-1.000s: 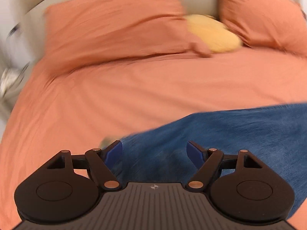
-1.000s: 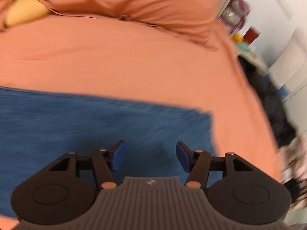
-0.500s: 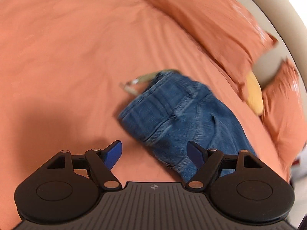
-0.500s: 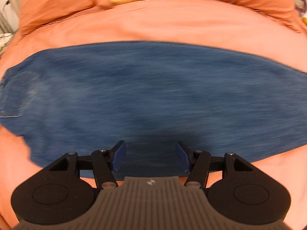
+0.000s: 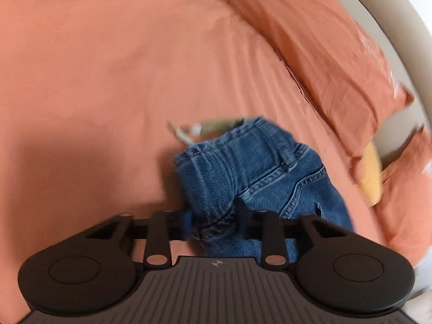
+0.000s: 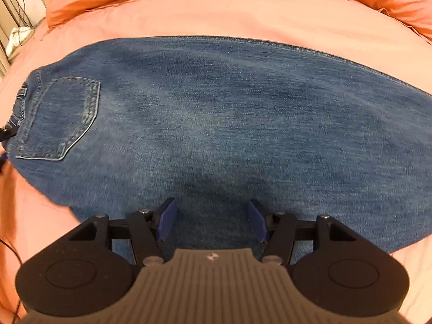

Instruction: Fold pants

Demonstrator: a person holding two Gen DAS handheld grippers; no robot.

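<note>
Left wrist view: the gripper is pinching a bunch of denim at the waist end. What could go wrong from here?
1. The left gripper is closed on a bunched wad of the jeans, not a flat edge, so lifting may carry that crease into the fold.
2. The right gripper is open above the leg, holding nothing; pulling from the waist alone could drag the jeans askew across the bedsheet.

The pants (image 6: 229, 124) are blue denim jeans lying flat on the bed (image 6: 243, 10), stretched lengthwise across it with their far long edge running parallel to the head of the bed. A stitched back pocket (image 6: 59, 118) faces up near the waist end, which lies toward the bed's left edge. In the left wrist view that waist end (image 5: 243, 172) is bunched and creased, its seams and a belt loop visible.
</note>
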